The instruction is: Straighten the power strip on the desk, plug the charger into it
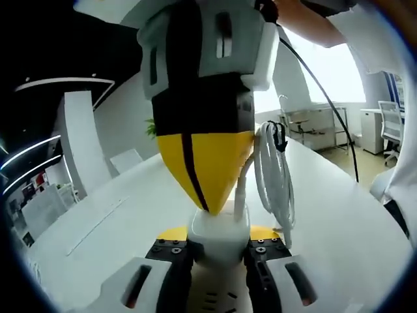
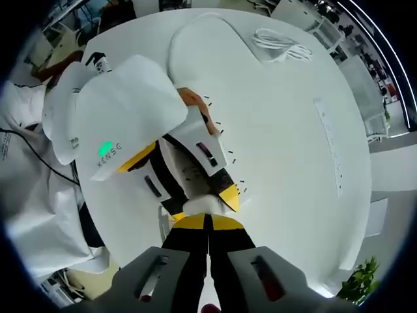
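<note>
A white charger (image 1: 218, 235) stands upright between the jaws of my left gripper (image 1: 217, 251), which is shut on it. Under it lies the white power strip (image 1: 215, 301), its slots just visible. My right gripper (image 1: 207, 195) comes down from above, its yellow tips shut and touching the charger's top. In the right gripper view my right gripper (image 2: 208, 222) points at the charger (image 2: 203, 206), while the left gripper (image 2: 202, 203) reaches in from the left over the power strip (image 2: 232, 171). The charger's white cable (image 1: 273, 173) is bundled in a coil beside it.
The white desk (image 2: 293, 130) spreads wide around the strip. The coiled cable (image 2: 279, 42) lies on it, away from the strip. A person's white sleeve (image 2: 39, 195) and a black cord (image 1: 326, 98) are close by. Office chairs and cabinets (image 1: 384, 127) stand beyond the desk's edge.
</note>
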{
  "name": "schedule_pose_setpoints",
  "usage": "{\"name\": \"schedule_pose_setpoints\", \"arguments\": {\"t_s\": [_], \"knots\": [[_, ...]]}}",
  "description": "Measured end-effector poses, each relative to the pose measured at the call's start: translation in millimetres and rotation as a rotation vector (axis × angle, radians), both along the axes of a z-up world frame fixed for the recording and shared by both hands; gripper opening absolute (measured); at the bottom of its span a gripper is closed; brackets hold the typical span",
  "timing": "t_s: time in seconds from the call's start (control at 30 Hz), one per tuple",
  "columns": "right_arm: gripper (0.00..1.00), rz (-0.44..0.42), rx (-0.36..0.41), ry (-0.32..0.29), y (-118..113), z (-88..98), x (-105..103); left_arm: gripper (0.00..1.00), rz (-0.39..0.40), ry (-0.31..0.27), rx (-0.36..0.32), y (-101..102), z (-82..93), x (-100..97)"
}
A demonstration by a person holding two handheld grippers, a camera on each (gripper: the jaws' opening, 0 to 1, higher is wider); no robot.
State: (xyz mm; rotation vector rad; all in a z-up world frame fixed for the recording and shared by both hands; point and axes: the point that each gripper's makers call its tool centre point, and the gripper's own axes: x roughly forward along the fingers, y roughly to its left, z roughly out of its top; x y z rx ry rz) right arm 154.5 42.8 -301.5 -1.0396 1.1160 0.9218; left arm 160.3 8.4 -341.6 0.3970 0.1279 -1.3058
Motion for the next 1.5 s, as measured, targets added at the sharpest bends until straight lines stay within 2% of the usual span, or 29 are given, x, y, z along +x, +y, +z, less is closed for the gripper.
{"name": "schedule_pose_setpoints", "arguments": {"t_s": [0.07, 0.1, 0.43, 0.53, 0.63, 0.8, 0.97, 1.1, 1.33, 1.4, 1.5], "knots": [[0.0, 0.01, -0.007, -0.004, 1, -0.4, 1, 0.32, -0.003, 0.001, 0.001, 0, 0.2, 0.5], [0.0, 0.036, -0.011, -0.051, 2, 1.6, 8, 0.32, 0.008, 0.006, -0.01, 1, 2.5, 3.1], [0.0, -0.008, -0.032, -0.005, 3, 0.2, 10, 0.33, 0.017, 0.025, -0.022, 3, 3.3, 6.6], [0.0, 0.007, -0.04, -0.027, 3, 0.1, 7, 0.32, 0.012, 0.02, -0.017, 3, 2.7, 5.3], [0.0, 0.0, -0.047, -0.006, 1, -1.9, 0, 0.32, -0.007, 0.004, 0.008, 2, -1.3, 0.6], [0.0, -0.012, -0.025, -0.003, 1, -1.2, 2, 0.32, -0.007, 0.005, 0.009, 2, -2.0, 0.8], [0.0, 0.039, -0.039, -0.051, 3, -0.7, 3, 0.32, -0.006, 0.007, 0.007, 2, -2.5, 0.9], [0.0, 0.01, -0.018, -0.046, 3, 0.9, 11, 0.32, 0.016, 0.018, -0.005, 2, -1.8, 4.6], [0.0, 0.015, -0.011, -0.042, 2, 0.7, 7, 0.32, 0.011, 0.01, 0.001, 2, -3.1, 6.6], [0.0, -0.009, 0.011, -0.027, 1, 1.1, 9, 0.32, 0.012, 0.011, -0.001, 1, -3.0, 7.4], [0.0, 0.017, 0.015, -0.022, 1, 1.1, 8, 0.32, 0.018, 0.014, -0.003, 2, -2.5, 7.3]]}}
